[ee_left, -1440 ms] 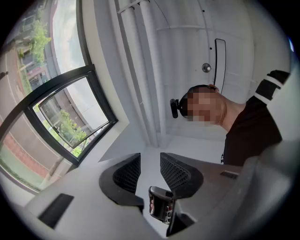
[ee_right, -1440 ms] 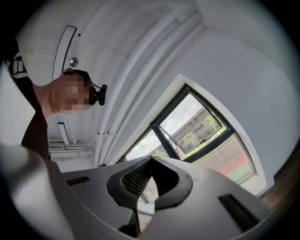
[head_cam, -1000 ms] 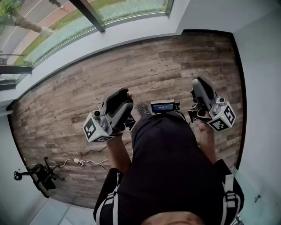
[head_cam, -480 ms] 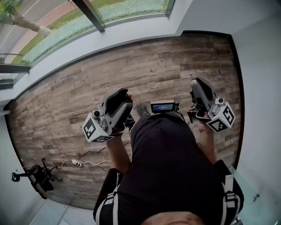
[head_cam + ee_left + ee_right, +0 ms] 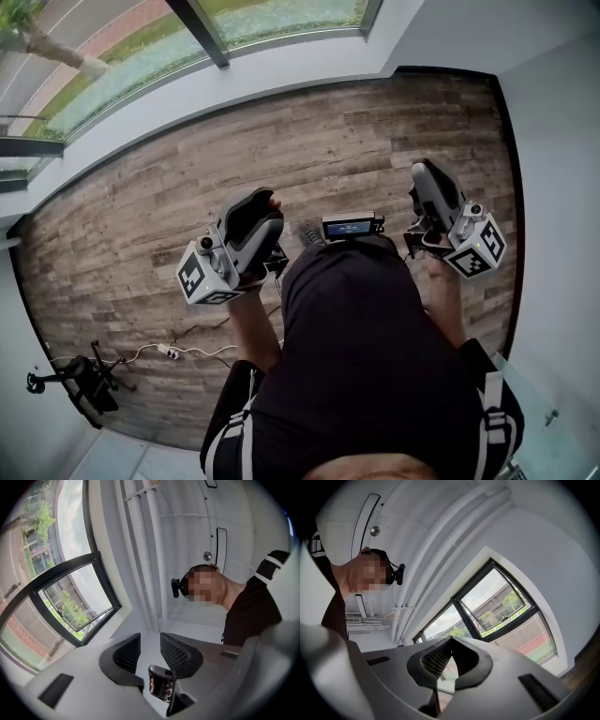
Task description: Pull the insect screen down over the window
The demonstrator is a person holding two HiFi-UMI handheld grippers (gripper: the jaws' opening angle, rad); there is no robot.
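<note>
In the head view the window (image 5: 187, 42) runs along the top left, above a wooden floor. I cannot make out an insect screen in any view. My left gripper (image 5: 266, 201) is held at waist height over the floor, and in the left gripper view (image 5: 150, 644) its jaws stand apart with nothing between them. There an open dark-framed window sash (image 5: 77, 602) shows at the left. My right gripper (image 5: 422, 171) is held at the right, close to the wall. In the right gripper view (image 5: 451, 640) its jaw tips touch, with nothing held, and the window (image 5: 501, 602) lies beyond them.
A black stand (image 5: 75, 380) and a white cable with a power strip (image 5: 169, 352) lie on the floor at the lower left. A small screen device (image 5: 349, 226) sits on the person's chest. A white wall (image 5: 562, 187) bounds the right side.
The person has stepped a little toward the window, and the stand has slid down the picture. The right gripper has shifted slightly up and right. Neither gripper's jaws have changed.
</note>
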